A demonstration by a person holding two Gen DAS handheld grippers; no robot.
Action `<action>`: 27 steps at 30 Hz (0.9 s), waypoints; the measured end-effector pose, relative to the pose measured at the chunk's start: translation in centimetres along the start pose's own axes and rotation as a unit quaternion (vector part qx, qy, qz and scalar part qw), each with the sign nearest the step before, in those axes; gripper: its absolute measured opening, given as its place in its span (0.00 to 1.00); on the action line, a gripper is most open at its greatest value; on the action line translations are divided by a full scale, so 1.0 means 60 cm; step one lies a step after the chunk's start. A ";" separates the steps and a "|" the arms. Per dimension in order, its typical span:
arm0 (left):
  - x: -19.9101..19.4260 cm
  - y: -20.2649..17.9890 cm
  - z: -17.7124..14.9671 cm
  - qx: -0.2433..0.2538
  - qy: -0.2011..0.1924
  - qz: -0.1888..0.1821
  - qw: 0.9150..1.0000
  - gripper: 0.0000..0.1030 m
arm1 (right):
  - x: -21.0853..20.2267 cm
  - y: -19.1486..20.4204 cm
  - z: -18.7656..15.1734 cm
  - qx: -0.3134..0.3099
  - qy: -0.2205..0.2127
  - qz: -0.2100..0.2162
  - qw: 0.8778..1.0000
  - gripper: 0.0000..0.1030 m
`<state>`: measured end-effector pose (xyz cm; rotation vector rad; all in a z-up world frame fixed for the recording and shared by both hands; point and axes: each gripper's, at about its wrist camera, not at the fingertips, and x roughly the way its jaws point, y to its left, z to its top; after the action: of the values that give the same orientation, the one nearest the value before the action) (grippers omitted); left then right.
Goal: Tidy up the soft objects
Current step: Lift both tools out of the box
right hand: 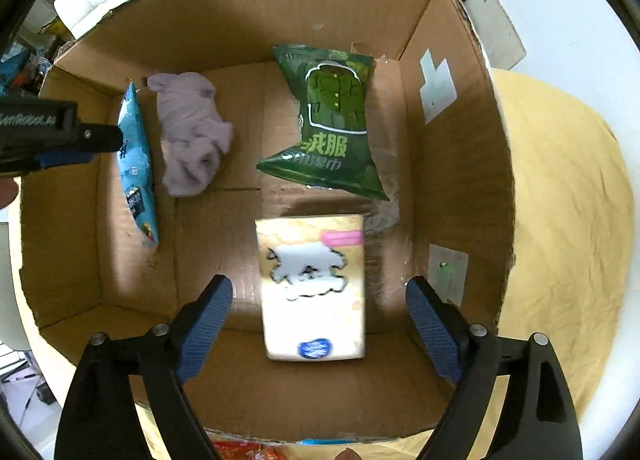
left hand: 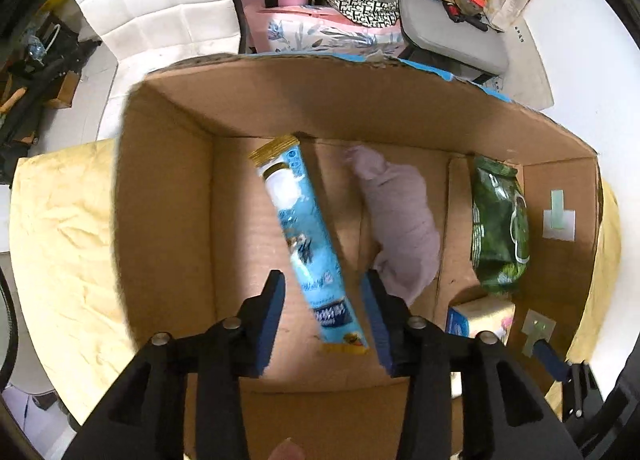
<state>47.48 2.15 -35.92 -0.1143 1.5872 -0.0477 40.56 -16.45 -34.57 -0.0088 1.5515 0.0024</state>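
1. The soft objects are seen lying inside an open cardboard box [right hand: 460,147], which is set on a yellow cloth [right hand: 560,195].
2. The left gripper [left hand: 324,300] is pointed straight down into the box with its jaws parted; the blue packet [left hand: 308,236] is seen between and just beyond its fingertips, tilted and blurred, with neither pad pressed on it.
3. A lilac cloth bundle [left hand: 400,215] is found just right of that gripper, and a green wipes pack [left hand: 500,223] farther right.
4. The right gripper [right hand: 320,312] is held wide open above the cream tissue pack [right hand: 314,288], which is clear of both pads.
5. Ahead of the right gripper the green wipes pack is seen; the lilac bundle and blue packet are to its left.
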 end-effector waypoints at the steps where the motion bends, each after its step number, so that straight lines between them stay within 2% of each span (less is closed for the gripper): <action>1: -0.004 0.002 -0.005 0.000 -0.003 0.000 1.000 0.39 | -0.003 0.000 0.000 0.000 -0.002 0.002 1.000 0.93; 7: -0.040 0.011 -0.045 -0.001 -0.030 -0.004 1.000 0.56 | -0.032 -0.008 -0.017 0.000 -0.022 0.010 1.000 0.97; 9: -0.052 0.012 -0.062 0.002 -0.039 0.001 0.999 0.74 | -0.040 0.001 -0.025 0.001 -0.034 0.009 0.999 1.00; 11: -0.066 0.013 -0.078 -0.001 -0.053 0.002 0.999 0.83 | -0.052 0.012 -0.034 0.000 -0.047 0.007 0.999 1.00; 15: -0.103 0.018 -0.120 -0.004 -0.091 0.011 0.996 0.85 | -0.077 0.021 -0.056 -0.003 -0.071 0.007 0.997 1.00; 18: -0.129 0.019 -0.154 -0.011 -0.113 0.003 0.994 0.85 | -0.103 0.023 -0.074 0.000 -0.091 0.008 0.996 1.00; 27: -0.204 0.002 -0.254 0.002 -0.176 0.015 0.984 0.85 | -0.195 0.020 -0.144 0.003 -0.152 -0.004 0.988 1.00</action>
<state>32.45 2.88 -23.45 -0.0900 1.2341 -0.0065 31.69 -15.28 -23.06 -0.0089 1.2464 -0.0063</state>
